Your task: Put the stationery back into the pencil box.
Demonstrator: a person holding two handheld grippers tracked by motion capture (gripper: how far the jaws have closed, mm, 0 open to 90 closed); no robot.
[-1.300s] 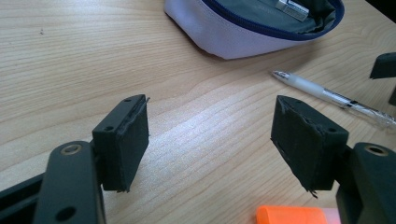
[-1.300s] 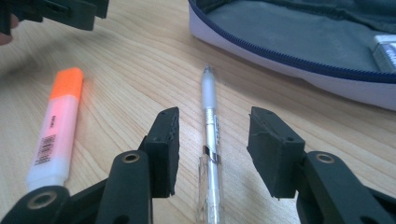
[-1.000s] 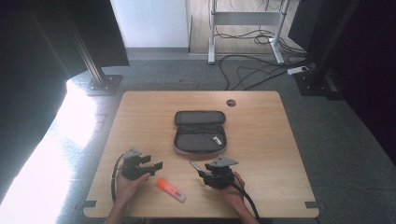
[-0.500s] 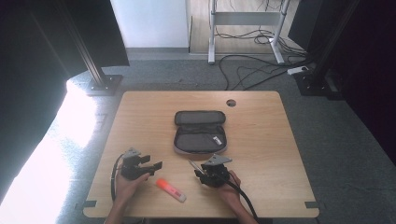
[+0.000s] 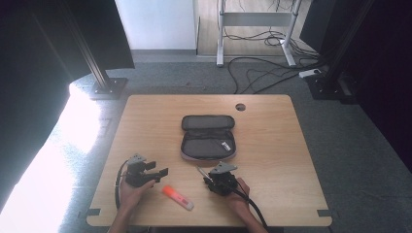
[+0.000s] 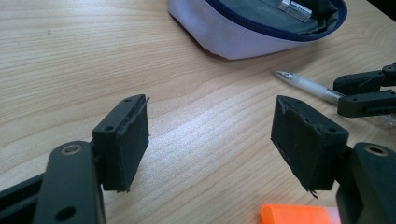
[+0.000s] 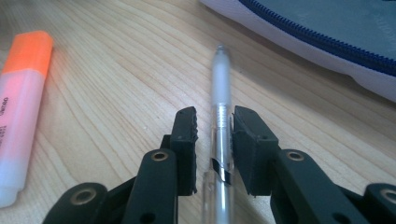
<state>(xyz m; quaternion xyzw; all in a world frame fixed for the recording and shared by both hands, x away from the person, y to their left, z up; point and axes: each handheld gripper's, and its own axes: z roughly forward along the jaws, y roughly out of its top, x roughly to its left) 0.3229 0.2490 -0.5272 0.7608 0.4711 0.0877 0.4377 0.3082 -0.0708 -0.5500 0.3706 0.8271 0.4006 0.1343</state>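
Wooden table (image 5: pixel 272 145) carries an unzipped grey pencil case (image 5: pixel 208 137), left gripper (image 5: pixel 156 175) jaws spread wide over bare wood, right gripper (image 7: pixel 215 122) jaws just closing around, not yet pinching, clear ballpoint pen (image 7: pixel 221 100) lying below the case, orange highlighter (image 5: pixel 177 197) between the hands.

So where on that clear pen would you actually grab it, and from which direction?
Probably mid-barrel, from above, jaws straddling it crosswise. The pen lies flat on the table, long and thin, so only its two long sides offer purchase. The right gripper already sits that way, its jaws just closing with the barrel between them, a small gap left. The pencil case lies beyond the tip, clear of that approach.
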